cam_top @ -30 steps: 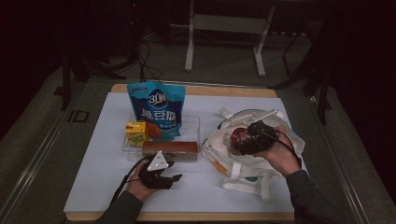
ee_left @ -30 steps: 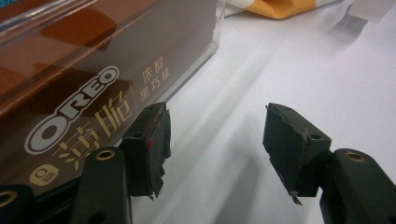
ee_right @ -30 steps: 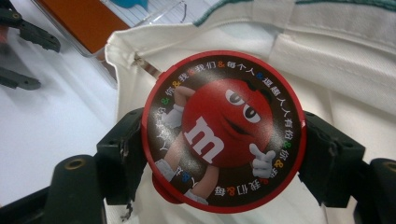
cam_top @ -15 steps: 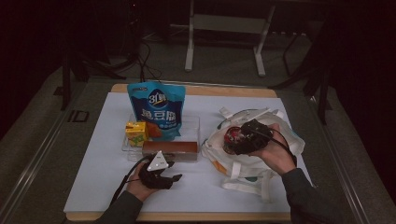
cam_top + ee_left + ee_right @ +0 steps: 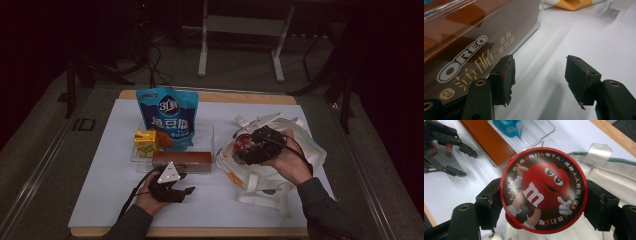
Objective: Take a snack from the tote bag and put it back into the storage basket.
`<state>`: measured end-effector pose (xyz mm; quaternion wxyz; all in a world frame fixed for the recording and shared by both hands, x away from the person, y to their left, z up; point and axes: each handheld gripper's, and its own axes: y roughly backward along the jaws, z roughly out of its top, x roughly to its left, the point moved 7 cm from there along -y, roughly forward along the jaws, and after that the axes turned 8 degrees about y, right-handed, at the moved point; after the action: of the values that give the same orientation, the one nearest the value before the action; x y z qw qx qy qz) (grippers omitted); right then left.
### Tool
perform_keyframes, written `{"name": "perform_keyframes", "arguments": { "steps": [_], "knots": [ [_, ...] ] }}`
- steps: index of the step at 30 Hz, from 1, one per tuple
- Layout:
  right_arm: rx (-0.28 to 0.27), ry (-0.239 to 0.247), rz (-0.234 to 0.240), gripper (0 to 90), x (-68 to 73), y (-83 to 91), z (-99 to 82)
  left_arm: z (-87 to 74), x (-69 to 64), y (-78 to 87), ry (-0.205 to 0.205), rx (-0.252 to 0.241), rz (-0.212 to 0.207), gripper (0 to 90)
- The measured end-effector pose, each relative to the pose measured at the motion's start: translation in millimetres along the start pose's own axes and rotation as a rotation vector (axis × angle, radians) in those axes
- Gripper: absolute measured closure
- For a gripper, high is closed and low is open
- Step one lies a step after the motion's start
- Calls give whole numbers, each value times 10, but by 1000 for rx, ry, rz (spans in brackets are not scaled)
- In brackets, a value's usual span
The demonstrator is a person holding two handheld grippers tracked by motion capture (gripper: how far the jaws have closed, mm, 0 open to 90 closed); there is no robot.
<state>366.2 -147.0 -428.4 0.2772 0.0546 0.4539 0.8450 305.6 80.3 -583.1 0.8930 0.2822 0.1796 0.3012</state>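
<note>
The left gripper is lying low on the white table cover, just in front of the brown biscuit box, which serves as the landmark here. Its 2 jaws are standing well apart, about halfway open, and nothing is sitting between them; in the left gripper view the left pad is resting right up against the face of the biscuit box, while the other pad is hovering over bare table cover.

Behind the biscuit box, a clear tray is holding a yellow juice carton and a blue snack bag.

To the right of the biscuit box, the right gripper is hanging above a white cloth bag. Its 2 jaws are pressing on opposite edges of a round red candy tin, 1 on each side, gripping it with the lid facing the right gripper view. In the high view the candy tin is sitting over the cloth bag's left part, near the tray's right end.
</note>
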Motion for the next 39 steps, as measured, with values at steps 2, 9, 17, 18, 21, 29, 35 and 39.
{"name": "perform_keyframes", "arguments": {
  "steps": [2,9,17,18,21,29,35,39],
  "knots": [
    [-6,6,5,255,13,4,25,0,0,0,1,0,-1,407],
    [-17,14,13,255,59,-1,103,0,0,1,0,-1,-1,404],
    [-17,29,21,255,117,-16,193,0,-1,2,0,-1,-2,404],
    [-16,34,21,255,120,-17,202,1,-2,0,2,-3,-2,403],
    [-21,36,26,255,136,-19,233,1,-2,1,2,-3,-2,403],
    [-27,49,31,255,160,-49,323,1,-2,0,2,-3,-2,404],
    [-37,46,35,255,161,-85,397,2,-3,1,3,-3,-4,403],
    [-35,43,40,255,165,-110,441,2,-3,1,2,-4,-4,403]
  ]
}}
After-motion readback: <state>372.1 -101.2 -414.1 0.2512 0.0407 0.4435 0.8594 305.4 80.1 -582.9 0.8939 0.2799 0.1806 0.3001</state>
